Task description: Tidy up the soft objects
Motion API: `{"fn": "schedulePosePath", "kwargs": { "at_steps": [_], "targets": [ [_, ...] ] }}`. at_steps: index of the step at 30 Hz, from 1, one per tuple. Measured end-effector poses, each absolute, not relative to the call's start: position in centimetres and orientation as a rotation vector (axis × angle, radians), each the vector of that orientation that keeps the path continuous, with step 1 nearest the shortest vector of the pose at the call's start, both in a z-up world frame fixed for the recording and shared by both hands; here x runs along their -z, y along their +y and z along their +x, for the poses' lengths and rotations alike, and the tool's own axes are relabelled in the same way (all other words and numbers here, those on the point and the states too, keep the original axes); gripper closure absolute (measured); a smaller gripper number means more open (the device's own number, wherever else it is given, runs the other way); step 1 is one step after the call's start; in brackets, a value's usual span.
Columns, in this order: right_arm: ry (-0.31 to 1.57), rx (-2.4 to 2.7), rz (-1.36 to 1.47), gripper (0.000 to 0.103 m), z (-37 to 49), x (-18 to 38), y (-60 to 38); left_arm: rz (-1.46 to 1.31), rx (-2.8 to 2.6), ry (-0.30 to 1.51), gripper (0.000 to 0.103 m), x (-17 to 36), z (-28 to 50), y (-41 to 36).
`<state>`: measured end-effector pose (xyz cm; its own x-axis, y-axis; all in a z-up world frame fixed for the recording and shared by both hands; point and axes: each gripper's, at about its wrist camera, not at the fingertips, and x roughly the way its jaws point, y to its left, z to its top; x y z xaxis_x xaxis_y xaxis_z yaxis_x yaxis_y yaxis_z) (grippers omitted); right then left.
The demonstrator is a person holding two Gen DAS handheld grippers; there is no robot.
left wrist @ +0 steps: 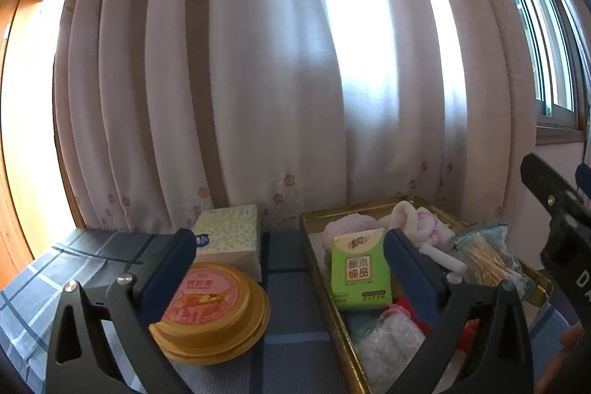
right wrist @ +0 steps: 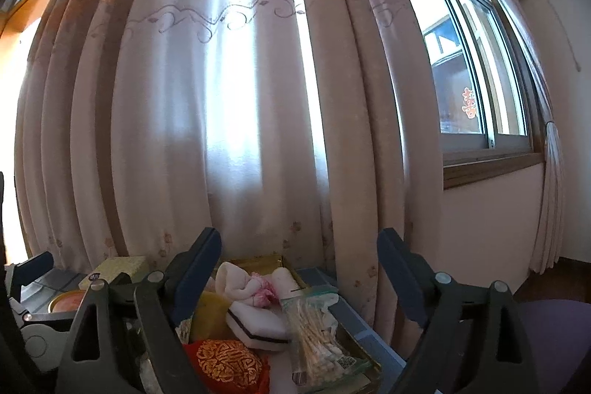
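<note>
Left wrist view: the left gripper [left wrist: 290, 259] hangs with its blue-padded fingers spread wide, holding nothing, above a blue plaid tablecloth [left wrist: 291, 287]. Between them, to the left, sits a round gold tin with a pink label [left wrist: 212, 311], and just beyond it a pale yellow dotted tissue box [left wrist: 231, 240]. On the right, a shallow gold metal tray [left wrist: 321, 279] holds a green tissue packet [left wrist: 360, 268], a pink-and-white knotted towel [left wrist: 417, 220] at the far end, and a clear bag of cotton swabs [left wrist: 487, 255]. A floral curtain [left wrist: 258, 80] hangs behind.

Right wrist view: the right gripper [right wrist: 299, 263] is likewise spread and empty, over the tray's red embroidered pouch [right wrist: 225, 362] and white sponge block [right wrist: 258, 324].
</note>
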<state>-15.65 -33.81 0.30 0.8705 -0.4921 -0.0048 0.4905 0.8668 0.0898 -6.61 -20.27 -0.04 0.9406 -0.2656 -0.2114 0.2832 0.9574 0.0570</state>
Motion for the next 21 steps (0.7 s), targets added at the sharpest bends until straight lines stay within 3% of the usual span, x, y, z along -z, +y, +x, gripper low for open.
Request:
{"fn": "schedulePosePath", "kwargs": {
  "at_steps": [21],
  "targets": [
    [0.000, 0.513, 0.091, 0.015, -15.22, -0.17, -33.88, 0.098, 0.275, 0.245, 0.000, 0.54, -6.40, -20.17]
  ]
}}
